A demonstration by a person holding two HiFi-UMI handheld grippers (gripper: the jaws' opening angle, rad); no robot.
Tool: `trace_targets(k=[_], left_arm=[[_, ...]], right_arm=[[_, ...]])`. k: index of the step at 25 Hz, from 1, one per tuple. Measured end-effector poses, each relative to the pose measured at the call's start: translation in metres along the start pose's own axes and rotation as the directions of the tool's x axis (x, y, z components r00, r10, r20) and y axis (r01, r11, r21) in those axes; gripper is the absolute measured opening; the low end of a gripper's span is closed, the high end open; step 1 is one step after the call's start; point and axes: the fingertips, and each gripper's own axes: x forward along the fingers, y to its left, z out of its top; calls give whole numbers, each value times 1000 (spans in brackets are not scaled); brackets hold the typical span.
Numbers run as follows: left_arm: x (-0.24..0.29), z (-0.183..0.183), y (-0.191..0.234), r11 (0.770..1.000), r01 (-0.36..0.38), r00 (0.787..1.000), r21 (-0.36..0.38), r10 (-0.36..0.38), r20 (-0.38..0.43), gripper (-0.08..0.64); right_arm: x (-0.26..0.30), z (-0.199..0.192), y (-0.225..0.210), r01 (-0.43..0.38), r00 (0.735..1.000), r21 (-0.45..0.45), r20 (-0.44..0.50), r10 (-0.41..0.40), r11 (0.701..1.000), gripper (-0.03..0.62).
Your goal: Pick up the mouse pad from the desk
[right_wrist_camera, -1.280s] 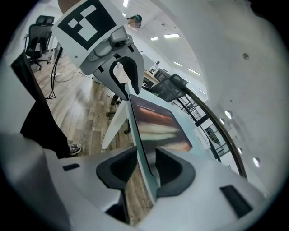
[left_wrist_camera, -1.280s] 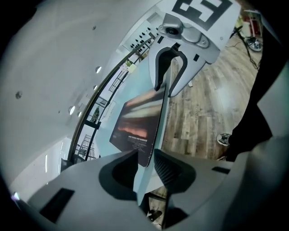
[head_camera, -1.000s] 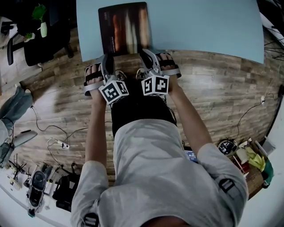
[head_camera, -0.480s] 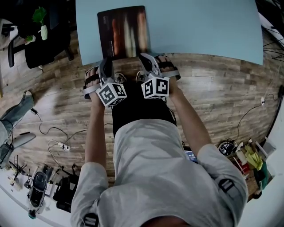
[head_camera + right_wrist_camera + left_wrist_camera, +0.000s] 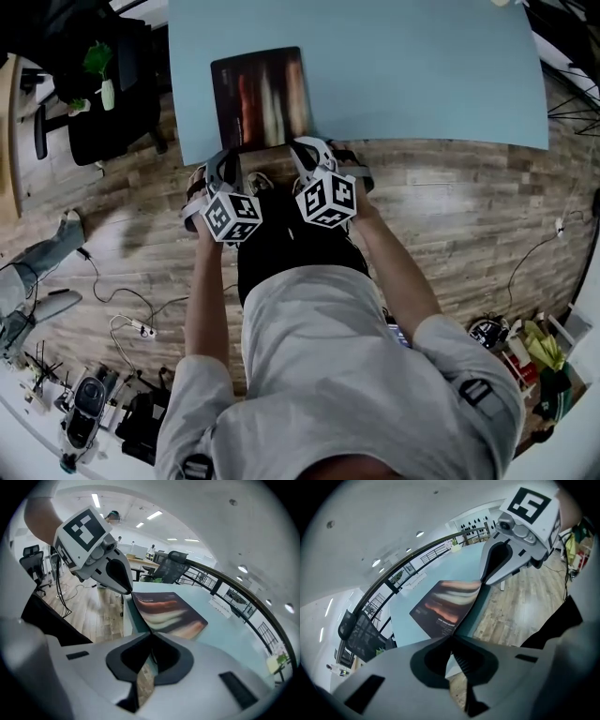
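Your left hand-held gripper (image 5: 225,156) and right hand-held gripper (image 5: 307,150), jaws just closing, pinch the near edge of the mouse pad (image 5: 261,97); lifting it off the counter (image 5: 422,75) remains.

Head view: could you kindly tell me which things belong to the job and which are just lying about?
Job: mouse pad; desk; left gripper and right gripper, jaws just closed onto the pad's near edge.
Lying about: plant; office chair; power strip.

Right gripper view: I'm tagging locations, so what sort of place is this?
Probably an open-plan office: swivel chairs stand in the background, ceiling strip lights run overhead, and a mouse pad lies on a pale blue desk.
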Motion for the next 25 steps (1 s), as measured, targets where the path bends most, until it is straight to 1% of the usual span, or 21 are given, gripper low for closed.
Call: trace_targets(k=[3, 5, 7, 9, 11, 12, 15, 17, 20, 22, 25], left_arm=[[0, 3, 5, 1000, 19, 1000, -20, -20, -14, 28], [1, 4, 8, 999, 40, 999, -36, -41, -22, 28], [1, 5, 10, 996, 66, 997, -60, -68, -26, 26], [-1, 5, 13, 990, 100, 994, -102, -103, -25, 26], [-3, 7, 15, 975, 140, 989, -172, -145, -19, 26], [-4, 9, 17, 963, 160, 986, -215, -166, -11, 26], [-7, 20, 26, 918, 212, 977, -336, -210, 43, 26], [-10, 27, 34, 892, 235, 972, -387, -222, 80, 26], [-12, 38, 44, 876, 255, 967, -408, -229, 114, 26], [-10, 41, 47, 866, 271, 963, -420, -245, 115, 26], [-8, 45, 55, 855, 277, 961, -439, -250, 120, 26]], right_arm=[[0, 5, -5, -21, 1000, 14, -8, 21, 1000, 20], [-1, 9, -9, -37, 999, 43, -11, 37, 998, 18], [-2, 13, -13, -61, 998, 99, -10, 62, 993, 18], [-4, 20, -18, -85, 996, 162, -4, 87, 983, 18], [-7, 26, -25, -96, 995, 195, 1, 97, 976, 17], [-8, 29, -29, -95, 995, 200, 1, 97, 975, 17], [-12, 40, -44, -85, 996, 225, -5, 88, 971, 17], [-14, 47, -53, -85, 996, 264, -2, 88, 961, 17], [-14, 56, -65, -89, 996, 304, 0, 94, 949, 17], [-14, 62, -73, -86, 996, 310, 2, 90, 947, 17], [-13, 70, -83, -74, 997, 315, 2, 78, 946, 17]])
